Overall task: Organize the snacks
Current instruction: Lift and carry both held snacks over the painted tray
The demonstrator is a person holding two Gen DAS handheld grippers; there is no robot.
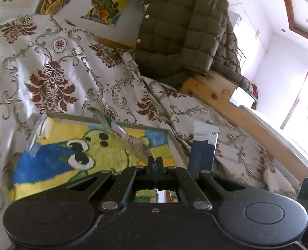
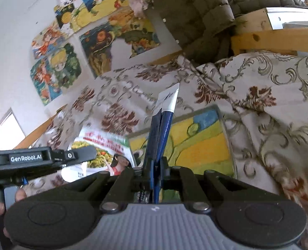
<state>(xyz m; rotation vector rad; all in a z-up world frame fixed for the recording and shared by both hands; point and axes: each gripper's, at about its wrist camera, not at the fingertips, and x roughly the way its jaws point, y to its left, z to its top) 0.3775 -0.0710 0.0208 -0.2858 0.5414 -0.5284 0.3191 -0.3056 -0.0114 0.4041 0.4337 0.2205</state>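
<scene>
Blue-white sachet [image 2: 164, 112] upright in tongs; noodle packet [image 2: 103, 154] (edge pinched) raised.

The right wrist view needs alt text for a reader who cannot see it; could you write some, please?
The right gripper is shut on a blue and white snack packet, above a floral cloth and a yellow painting.

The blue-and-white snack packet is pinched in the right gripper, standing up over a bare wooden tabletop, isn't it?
Not a bare wooden tabletop. The right wrist view shows the blue-and-white snack packet in the right gripper over a floral cloth and a colourful painting.
</scene>
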